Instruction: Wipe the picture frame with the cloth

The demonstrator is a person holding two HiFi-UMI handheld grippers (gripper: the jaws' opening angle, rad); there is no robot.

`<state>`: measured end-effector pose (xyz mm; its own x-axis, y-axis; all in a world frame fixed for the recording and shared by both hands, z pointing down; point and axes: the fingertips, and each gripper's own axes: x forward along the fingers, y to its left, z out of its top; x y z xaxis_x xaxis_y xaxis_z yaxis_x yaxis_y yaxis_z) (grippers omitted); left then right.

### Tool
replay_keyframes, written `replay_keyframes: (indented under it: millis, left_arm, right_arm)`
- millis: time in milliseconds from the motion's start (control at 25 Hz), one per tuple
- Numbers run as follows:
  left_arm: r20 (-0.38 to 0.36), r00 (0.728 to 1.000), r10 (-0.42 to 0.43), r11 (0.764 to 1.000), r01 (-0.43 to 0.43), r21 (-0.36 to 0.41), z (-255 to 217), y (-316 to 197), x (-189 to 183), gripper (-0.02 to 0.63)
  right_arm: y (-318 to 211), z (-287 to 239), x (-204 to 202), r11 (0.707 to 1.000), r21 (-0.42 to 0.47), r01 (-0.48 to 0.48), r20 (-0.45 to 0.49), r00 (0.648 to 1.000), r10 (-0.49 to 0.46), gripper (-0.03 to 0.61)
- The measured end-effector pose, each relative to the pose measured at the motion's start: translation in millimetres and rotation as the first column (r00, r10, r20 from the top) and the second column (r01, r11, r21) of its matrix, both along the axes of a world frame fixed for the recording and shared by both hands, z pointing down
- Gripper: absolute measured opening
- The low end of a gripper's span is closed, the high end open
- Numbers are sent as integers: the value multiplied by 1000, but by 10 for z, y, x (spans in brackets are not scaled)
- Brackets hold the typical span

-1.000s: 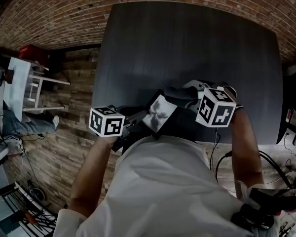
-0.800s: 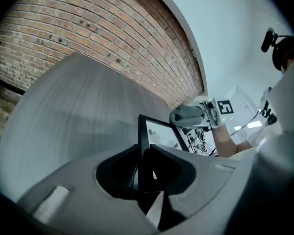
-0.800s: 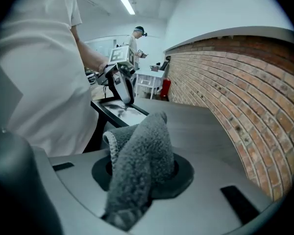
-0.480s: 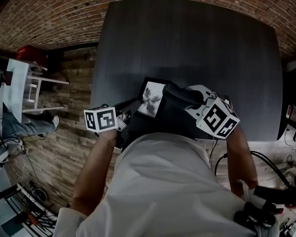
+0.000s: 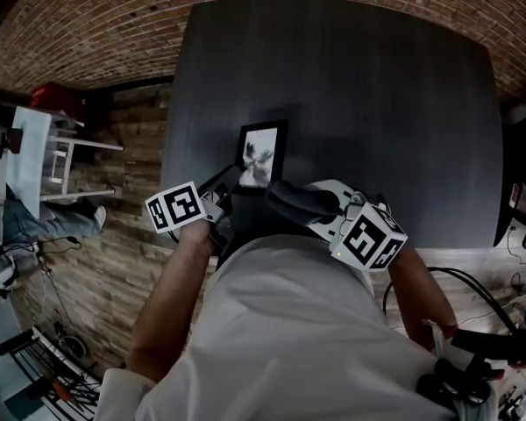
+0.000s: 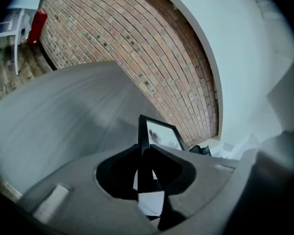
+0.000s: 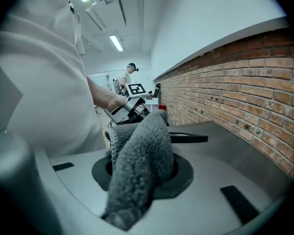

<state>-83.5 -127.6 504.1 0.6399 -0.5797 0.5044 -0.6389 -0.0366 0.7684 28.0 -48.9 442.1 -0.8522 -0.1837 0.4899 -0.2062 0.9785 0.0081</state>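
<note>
Left hand-held gripper [image 5: 221,185] clamps the picture frame [image 5: 263,154] by its edge; my right hand-held gripper [image 5: 320,210] pinches the cloth [image 7: 142,160] near it. Wiping still to do, I judge.

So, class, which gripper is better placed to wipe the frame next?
Likely right: the right gripper clamps the grey fluffy cloth; the left gripper is shut on the black picture frame.

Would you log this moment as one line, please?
left hand-held gripper: holds frame | right hand-held gripper: holds cloth | cloth: near frame
</note>
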Motion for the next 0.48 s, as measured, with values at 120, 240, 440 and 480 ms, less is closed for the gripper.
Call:
replay_keyframes:
  millis: [120, 240, 440, 480]
  left_arm:
    - [-8, 999, -48, 999, 48, -1, 9, -25, -37, 77]
    - [-41, 996, -84, 996, 84, -4, -33, -22, -47, 77]
    - [-110, 989, -100, 995, 99, -8, -131, -24, 32, 77]
    - [-119, 988, -97, 995, 97, -10, -139, -10, 52, 77]
  right_arm:
    - [39, -5, -29, 1000, 8, 0, 12, 1000, 0, 89]
    - [113, -16, -90, 1000, 14, 28, 10, 1000, -28, 89]
    - [150, 139, -274, 995, 52, 85, -52, 995, -82, 89]
    - [140, 182, -318, 995, 44, 87, -50, 995, -85, 89]
